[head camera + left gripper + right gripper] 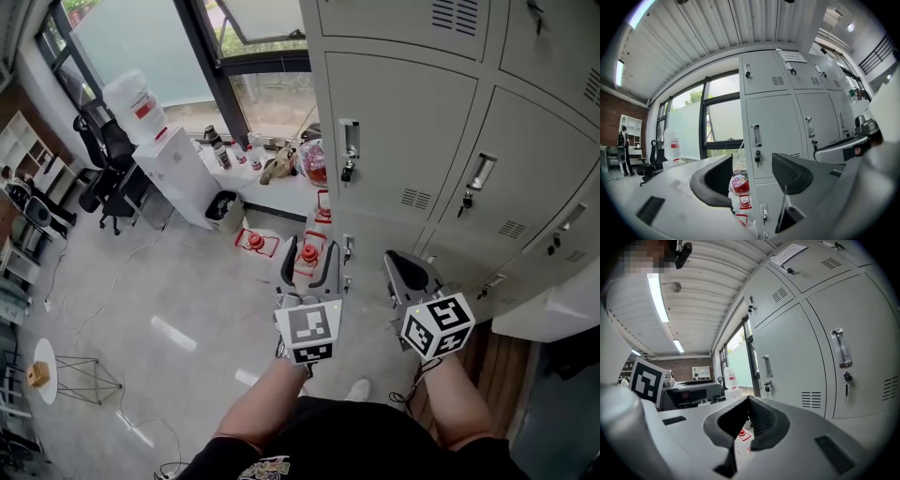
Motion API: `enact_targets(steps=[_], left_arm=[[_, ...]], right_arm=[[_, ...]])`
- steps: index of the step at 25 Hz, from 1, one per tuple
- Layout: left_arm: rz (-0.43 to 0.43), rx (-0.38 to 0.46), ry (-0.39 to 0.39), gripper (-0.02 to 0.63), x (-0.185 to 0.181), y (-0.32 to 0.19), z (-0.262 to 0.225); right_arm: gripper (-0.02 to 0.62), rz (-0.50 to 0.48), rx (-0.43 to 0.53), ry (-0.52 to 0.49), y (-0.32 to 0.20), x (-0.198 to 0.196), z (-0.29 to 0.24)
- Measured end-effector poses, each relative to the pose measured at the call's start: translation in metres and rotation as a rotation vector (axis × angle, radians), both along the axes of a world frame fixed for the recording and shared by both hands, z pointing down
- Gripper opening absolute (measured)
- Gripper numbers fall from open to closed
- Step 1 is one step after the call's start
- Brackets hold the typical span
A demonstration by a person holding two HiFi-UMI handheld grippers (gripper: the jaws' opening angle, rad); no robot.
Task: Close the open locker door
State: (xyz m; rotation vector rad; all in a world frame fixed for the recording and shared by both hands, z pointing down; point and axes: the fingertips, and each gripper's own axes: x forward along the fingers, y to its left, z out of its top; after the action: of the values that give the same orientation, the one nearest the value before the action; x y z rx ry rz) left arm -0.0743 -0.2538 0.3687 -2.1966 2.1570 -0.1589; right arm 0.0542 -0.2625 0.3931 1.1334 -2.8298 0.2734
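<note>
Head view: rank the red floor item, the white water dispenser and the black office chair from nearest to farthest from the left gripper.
1. Red floor item, just left of the left gripper.
2. White water dispenser, up-left by the window.
3. Black office chair, farthest left.

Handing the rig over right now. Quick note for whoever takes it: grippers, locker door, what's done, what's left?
Left gripper: open, empty.
Right gripper: shut, nothing in it.
Both are held in front of the locker bank, touching nothing.
Its doors facing the cameras all look shut. The pale panel at the head view's lower right may be the open door; I cannot confirm.
Done: nothing evident.
Left: locate the open door and push it shut. The right gripper is probably nearer.
</note>
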Motion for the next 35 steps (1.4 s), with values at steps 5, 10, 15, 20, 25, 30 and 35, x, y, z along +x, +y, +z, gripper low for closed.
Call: enact_targets(steps=[5, 10, 15, 20, 25, 30, 35], left_arm=[[0.029, -0.013, 0.022, 0.255, -0.032, 0.024, 0.006], [0.096, -0.03, 0.022, 0.138, -0.06, 0.048, 0.01], [0.19, -0.034, 0.034, 0.028, -0.079, 0.072, 0.011], [0.336, -0.03, 0.061, 0.02, -0.085, 0.097, 0.01], [0.477, -0.023, 0.078, 0.018, -0.079, 0.125, 0.014], [0.593, -0.035, 0.081, 0.018, -0.068, 0.155, 0.023], [0.658, -0.05, 0.084, 0.018, -0.057, 0.181, 0.033]], right_arm=[[0.052, 0.011, -0.008, 0.002, 0.015, -0.032, 0.003], [0.052, 0.048, -0.006, 0.005, 0.038, -0.064, 0.002], [0.052, 0.092, 0.013, 0.011, 0.062, -0.093, -0.005], [0.052, 0.134, 0.029, 0.018, 0.089, -0.112, -0.009], [0.052, 0.187, 0.041, 0.026, 0.115, -0.118, -0.009], [0.052, 0.242, 0.045, 0.04, 0.146, -0.117, -0.002], [0.054, 0.29, 0.036, 0.039, 0.174, -0.106, 0.005]])
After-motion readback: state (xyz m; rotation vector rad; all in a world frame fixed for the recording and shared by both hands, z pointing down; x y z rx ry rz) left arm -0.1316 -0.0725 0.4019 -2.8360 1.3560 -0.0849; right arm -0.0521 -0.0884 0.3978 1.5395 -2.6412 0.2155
